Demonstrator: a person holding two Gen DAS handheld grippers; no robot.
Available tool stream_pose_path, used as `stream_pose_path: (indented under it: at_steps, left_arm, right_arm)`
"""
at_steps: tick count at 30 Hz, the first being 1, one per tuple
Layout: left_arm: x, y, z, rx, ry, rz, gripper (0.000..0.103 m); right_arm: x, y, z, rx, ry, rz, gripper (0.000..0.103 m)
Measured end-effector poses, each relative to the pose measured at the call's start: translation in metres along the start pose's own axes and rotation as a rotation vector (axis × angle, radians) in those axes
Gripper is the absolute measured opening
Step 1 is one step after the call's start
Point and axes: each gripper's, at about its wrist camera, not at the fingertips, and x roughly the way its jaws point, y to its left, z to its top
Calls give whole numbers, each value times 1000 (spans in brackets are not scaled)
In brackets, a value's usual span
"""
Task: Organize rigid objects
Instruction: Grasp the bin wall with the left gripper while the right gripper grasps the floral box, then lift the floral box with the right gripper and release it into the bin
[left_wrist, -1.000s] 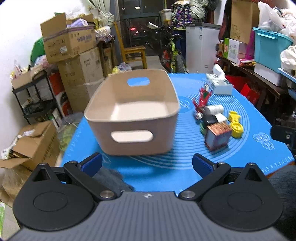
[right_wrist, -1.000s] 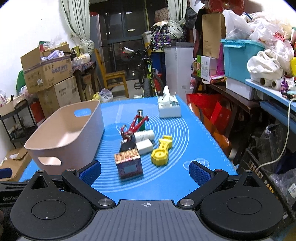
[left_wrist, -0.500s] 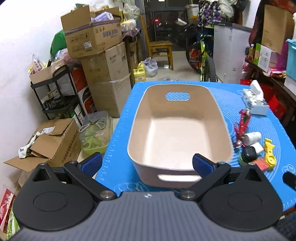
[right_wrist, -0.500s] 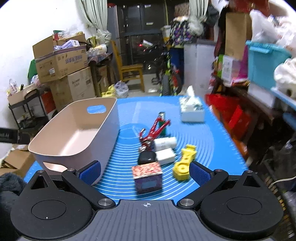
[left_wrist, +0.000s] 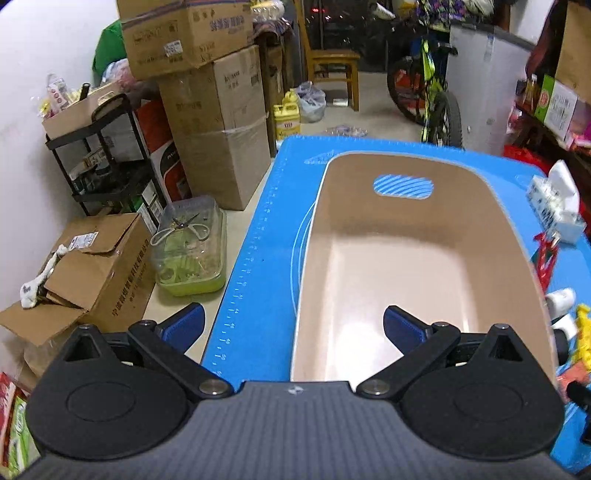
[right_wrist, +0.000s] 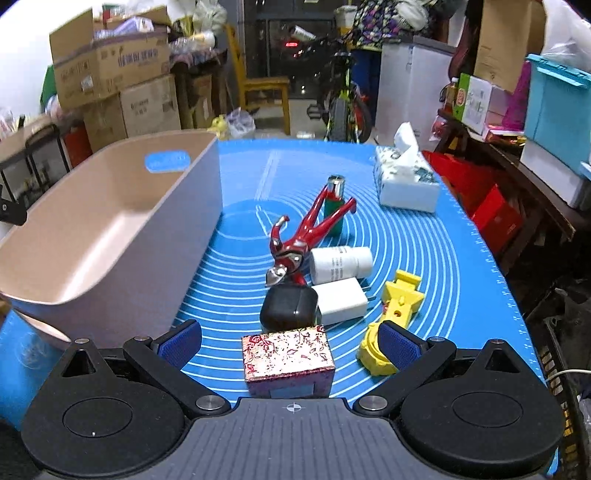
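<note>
An empty beige bin (left_wrist: 417, 266) (right_wrist: 96, 236) with handle cut-outs stands on the blue mat (right_wrist: 436, 236). My left gripper (left_wrist: 293, 326) is open above the bin's near left corner; one fingertip hangs over the bin, the other beyond the mat's edge. To the bin's right lie a red figure (right_wrist: 306, 232), a green bottle (right_wrist: 334, 206), a white bottle (right_wrist: 341, 262), a white block (right_wrist: 341, 301), a black case (right_wrist: 288, 308), a yellow toy (right_wrist: 391, 314) and a red patterned box (right_wrist: 288, 360). My right gripper (right_wrist: 290, 341) is open, its fingers either side of the patterned box.
A tissue box (right_wrist: 404, 181) sits at the mat's far right. Cardboard boxes (left_wrist: 207, 110), a black rack (left_wrist: 107, 162) and a clear tub (left_wrist: 192, 251) crowd the floor left of the table. A chair (left_wrist: 332, 62) and a bicycle (left_wrist: 432, 85) stand beyond.
My left gripper rose and moved forward over the bin, now looking down into it. My right gripper advanced toward the objects, bringing the patterned box between its fingers.
</note>
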Motion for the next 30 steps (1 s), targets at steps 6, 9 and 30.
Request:
stream_pose_path:
  at_steps: [6,9,30]
  left_arm:
    - [24,3,-5,21,73,-29,87]
    - [33,4,-7,29,113,-37,82]
    - [54,9,-6,17,244,-120,6]
  right_arm:
    - [24,6,-3,-33,71,-31,100]
    - [29,10,-6,-63,89,-41,99]
    - [45,8,-7,-54,168,-47,70]
